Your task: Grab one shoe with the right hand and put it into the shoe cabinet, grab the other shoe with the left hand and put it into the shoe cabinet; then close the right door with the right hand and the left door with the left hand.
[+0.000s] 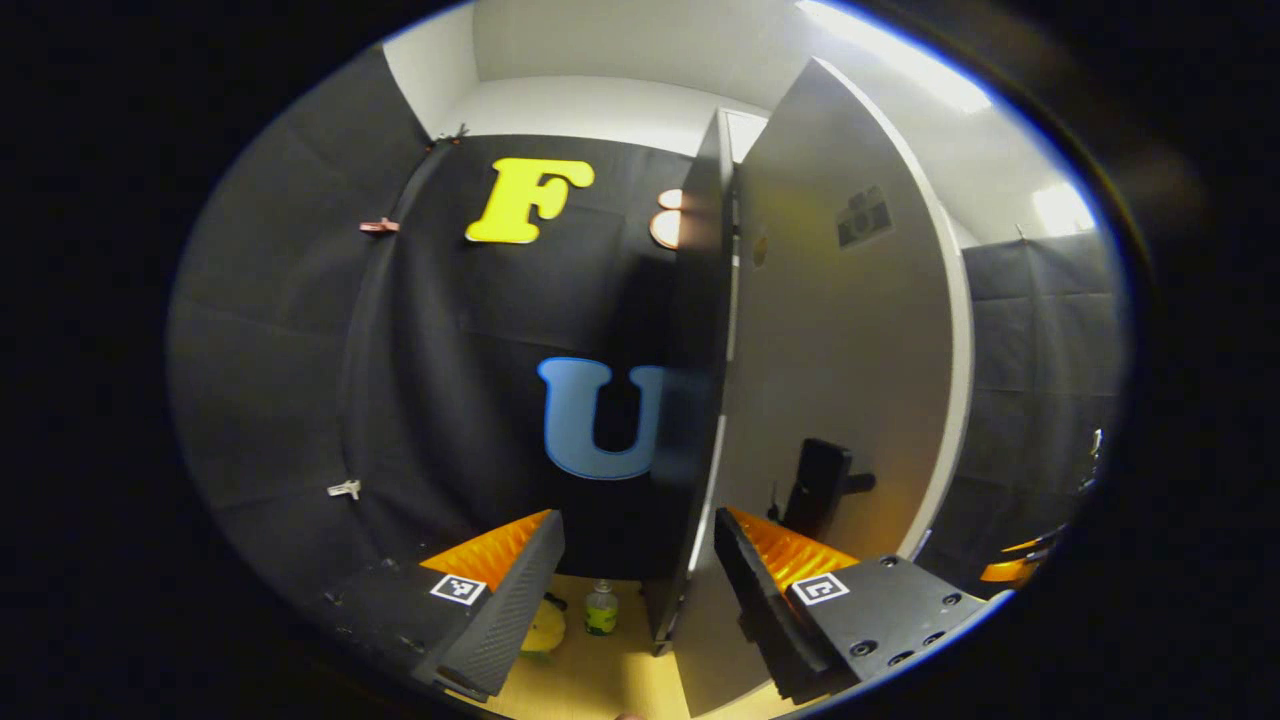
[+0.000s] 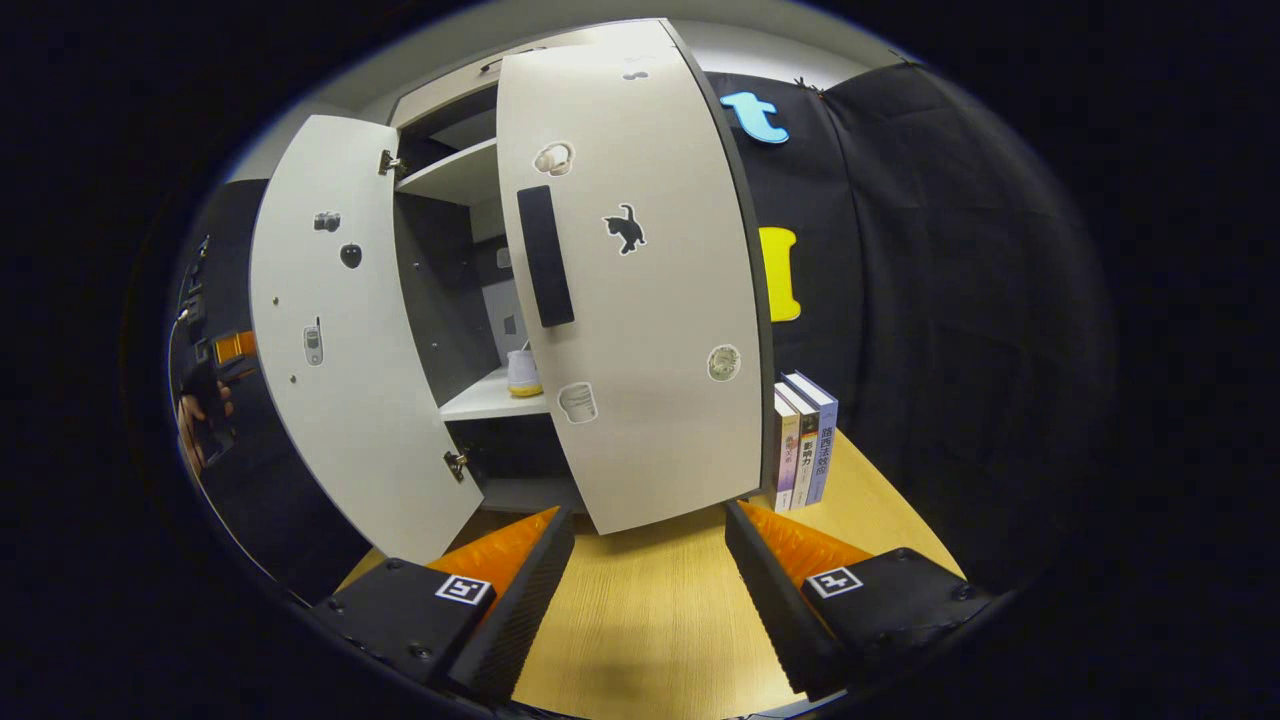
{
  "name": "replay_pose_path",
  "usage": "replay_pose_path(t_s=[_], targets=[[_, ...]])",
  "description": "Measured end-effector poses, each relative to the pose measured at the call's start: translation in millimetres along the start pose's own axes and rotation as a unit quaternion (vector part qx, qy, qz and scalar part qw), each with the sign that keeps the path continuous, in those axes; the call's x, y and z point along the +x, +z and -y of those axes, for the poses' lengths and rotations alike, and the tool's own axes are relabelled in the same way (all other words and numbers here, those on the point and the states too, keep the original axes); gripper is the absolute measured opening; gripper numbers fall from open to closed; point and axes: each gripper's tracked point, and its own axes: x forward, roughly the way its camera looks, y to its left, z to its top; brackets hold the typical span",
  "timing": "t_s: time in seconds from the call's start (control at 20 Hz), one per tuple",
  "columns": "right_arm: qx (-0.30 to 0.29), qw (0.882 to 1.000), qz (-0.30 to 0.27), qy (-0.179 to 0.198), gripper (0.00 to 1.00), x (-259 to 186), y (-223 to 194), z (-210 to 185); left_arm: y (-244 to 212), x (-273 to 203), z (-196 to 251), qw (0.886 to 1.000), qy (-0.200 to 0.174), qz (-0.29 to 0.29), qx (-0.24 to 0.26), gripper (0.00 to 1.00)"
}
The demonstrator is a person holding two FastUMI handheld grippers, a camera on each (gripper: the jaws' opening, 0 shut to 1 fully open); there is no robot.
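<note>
Left gripper [image 1: 637, 590] wide open, empty | left door [image 1: 840, 350] edge-on | shoes hidden | right gripper [image 2: 648, 590] open, empty

In the right gripper view, both cabinet doors stand ajar: the right door [image 2: 640, 280] swings out over the counter [image 2: 650, 600], the left door [image 2: 340, 330] angles away, leaving a narrow gap to the shelf [image 2: 490, 400]. Upright books [image 2: 803, 440] stand just beside the right door. In the left gripper view, the left door's edge [image 1: 700, 400] stands between the spread fingers of the left tool [image 1: 635, 590]; a small bottle [image 1: 601, 608] stands on the counter beyond.
</note>
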Motion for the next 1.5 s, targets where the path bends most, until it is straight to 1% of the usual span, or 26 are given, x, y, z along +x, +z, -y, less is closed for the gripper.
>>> replay_pose_path(t_s=[0.05, 0.15, 0.2, 0.25, 0.3, 0.35, 0.55, 0.7, 0.75, 0.8, 0.85, 0.9, 0.95, 1.0, 1.15, 1.2, 1.25, 1.4, 1.5], targets=[[0.003, 1.0, 0.0, -0.004, 0.98, -1.7, -1.4, 3.2, 2.7, -3.8, -2.7, 1.0, 0.004, -0.001, 0.014, 0.91], [0.012, 1.0, -0.002, -0.013, 0.99, -4.2, -6.9, 11.5, 1.1, -2.1, 2.3, 1.0, 0.009, -0.003, 0.022, 0.89], [0.019, 1.0, -0.006, -0.017, 0.98, -4.6, -10.5, 14.9, 0.8, -1.8, 5.2, 1.0, 0.007, -0.004, 0.02, 0.92], [0.026, 0.999, -0.01, -0.019, 0.98, -6.4, -14.8, 17.3, -0.3, -1.3, 9.1, 1.0, 0.001, -0.006, 0.016, 0.88], [0.033, 0.999, -0.013, -0.022, 0.98, -7.8, -17.7, 20.0, -1.5, -1.3, 15.9, 1.0, -0.007, -0.007, 0.009, 0.88], [0.036, 0.999, -0.014, -0.027, 0.98, -9.2, -19.0, 23.3, -2.0, -1.1, 27.0, 1.0, -0.016, -0.008, 0.003, 0.92], [0.038, 0.999, -0.003, -0.036, 0.98, -8.3, -9.8, 32.1, -3.1, 6.4, 70.1, 0.999, -0.048, -0.013, 0.001, 0.9], [0.043, 0.998, 0.009, -0.041, 0.98, -6.4, -0.4, 42.7, -2.8, 15.3, 101.3, 0.998, -0.055, -0.011, 0.017, 0.9], [0.046, 0.998, 0.011, -0.042, 0.98, -5.8, 0.8, 47.0, -4.7, 20.8, 113.7, 0.998, -0.057, -0.012, 0.016, 0.87], [0.048, 0.998, 0.011, -0.044, 0.98, -5.9, 1.0, 51.2, -5.0, 26.8, 126.5, 0.998, -0.059, -0.011, 0.011, 0.9], [0.05, 0.998, 0.011, -0.046, 0.98, -6.2, 0.3, 56.0, -6.7, 34.1, 138.2, 0.998, -0.062, -0.01, 0.005, 0.87], [0.052, 0.997, 0.011, -0.047, 0.98, -6.8, 1.0, 61.0, -6.9, 41.3, 151.5, 0.998, -0.066, -0.011, -0.001, 0.94], [0.053, 0.997, 0.011, -0.048, 0.98, -7.5, 2.2, 66.2, -7.4, 45.0, 164.5, 0.998, -0.067, -0.009, -0.004, 0.91], [0.054, 0.997, 0.011, -0.049, 0.98, -8.4, 4.5, 71.7, -5.5, 48.4, 173.5, 0.998, -0.058, -0.005, -0.001, 0.94], [0.056, 0.997, 0.02, -0.051, 0.98, -11.9, 17.1, 90.7, -5.6, 39.6, 191.1, 1.0, -0.021, 0.006, 0.011, 0.95], [0.06, 0.997, 0.023, -0.05, 0.98, -11.3, 22.9, 98.3, -7.6, 34.6, 196.4, 1.0, -0.013, 0.007, 0.011, 0.94], [0.064, 0.996, 0.026, -0.048, 0.98, -10.4, 28.8, 104.6, -11.3, 28.0, 199.9, 1.0, -0.004, 0.007, 0.011, 0.95], [0.061, 0.997, 0.036, -0.036, 0.98, -4.5, 44.8, 119.5, -24.8, -0.7, 208.2, 0.999, 0.035, 0.01, 0.004, 0.95], [0.055, 0.997, 0.046, -0.022, 0.98, 1.0, 53.3, 123.9, -37.7, -21.4, 215.9, 0.999, 0.048, 0.007, -0.008, 0.95]])
